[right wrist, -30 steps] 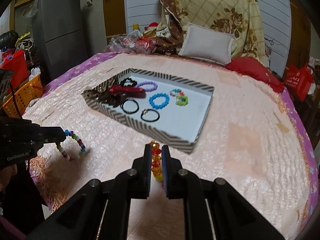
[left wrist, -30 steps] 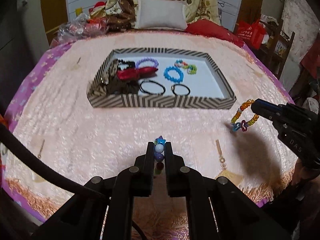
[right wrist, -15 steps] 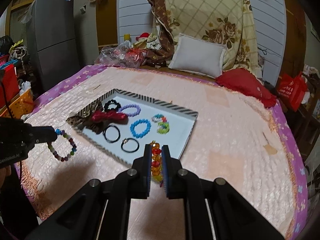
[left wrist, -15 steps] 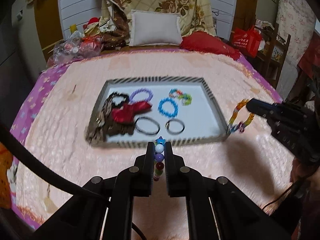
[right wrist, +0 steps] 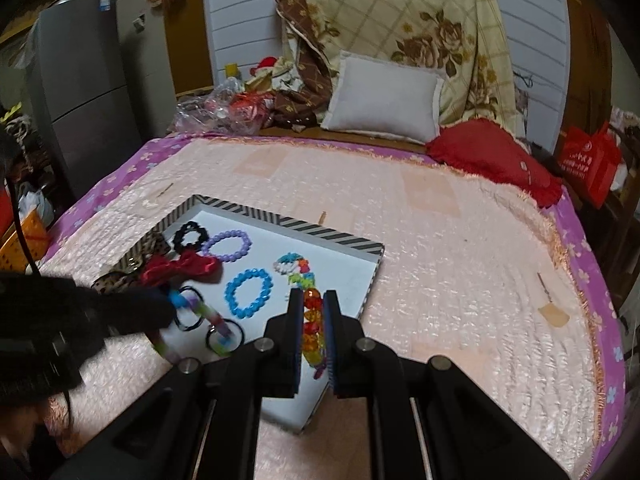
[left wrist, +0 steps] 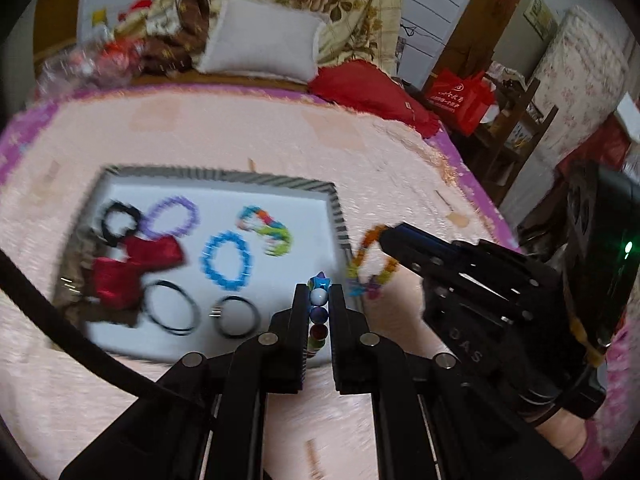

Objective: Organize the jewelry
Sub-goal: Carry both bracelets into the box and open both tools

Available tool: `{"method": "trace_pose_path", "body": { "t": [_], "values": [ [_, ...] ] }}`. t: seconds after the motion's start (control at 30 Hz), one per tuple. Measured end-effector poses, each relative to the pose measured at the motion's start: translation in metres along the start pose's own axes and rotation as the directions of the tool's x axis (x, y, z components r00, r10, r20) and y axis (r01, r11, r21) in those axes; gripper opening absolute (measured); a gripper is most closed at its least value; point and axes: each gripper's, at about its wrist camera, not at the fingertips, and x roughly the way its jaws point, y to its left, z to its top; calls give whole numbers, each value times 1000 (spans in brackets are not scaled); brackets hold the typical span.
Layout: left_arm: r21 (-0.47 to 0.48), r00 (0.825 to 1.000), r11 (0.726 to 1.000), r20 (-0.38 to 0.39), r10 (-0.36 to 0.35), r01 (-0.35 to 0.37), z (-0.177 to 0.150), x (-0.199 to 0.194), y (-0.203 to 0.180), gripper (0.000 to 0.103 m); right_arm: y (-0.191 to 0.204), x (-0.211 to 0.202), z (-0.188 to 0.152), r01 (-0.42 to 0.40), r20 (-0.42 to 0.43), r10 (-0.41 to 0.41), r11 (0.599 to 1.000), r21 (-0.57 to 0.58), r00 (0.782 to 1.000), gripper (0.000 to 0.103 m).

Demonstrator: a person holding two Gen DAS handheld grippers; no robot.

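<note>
both claws are shut, each on a light, floppy bead bracelet: left gripper (left wrist: 319, 300) pinches the round-bead bracelet (left wrist: 319, 314), right gripper (right wrist: 313, 314) the orange bracelet (right wrist: 312, 330), above the near side of the striped tray (right wrist: 340, 239); pinching just a few beads seems enough.

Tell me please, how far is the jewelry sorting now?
Done: several pieces already lie in the striped tray, among them a blue bracelet and a purple bracelet. In hand: the left gripper pinches a mixed-bead bracelet; the right gripper pinches an orange-red bracelet, both at the tray. Left: releasing these two inside.
</note>
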Motion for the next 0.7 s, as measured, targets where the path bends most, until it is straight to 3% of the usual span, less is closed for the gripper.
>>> {"method": "trace_pose_path", "body": {
  "t": [0.13, 0.3, 0.53, 0.7],
  "values": [
    [-52, 997, 998, -72, -32, 28, -8, 40, 12, 0, -6, 22, 3, -43, -27, 45, 998, 43, 999, 9],
    [-78, 991, 995, -123, 57, -66, -21, 64, 41, 0, 2, 43, 3, -96, -48, 98, 994, 50, 994, 9],
    [-26, 988, 995, -127, 91, -95, -28, 66, 45, 0, -9, 95, -4, -4, -151, 14, 998, 61, 988, 9],
    [-35, 985, 992, -123, 119, -125, -30, 65, 47, 4, -14, 105, -13, 42, -179, -28, 996, 73, 983, 10]
  ]
}}
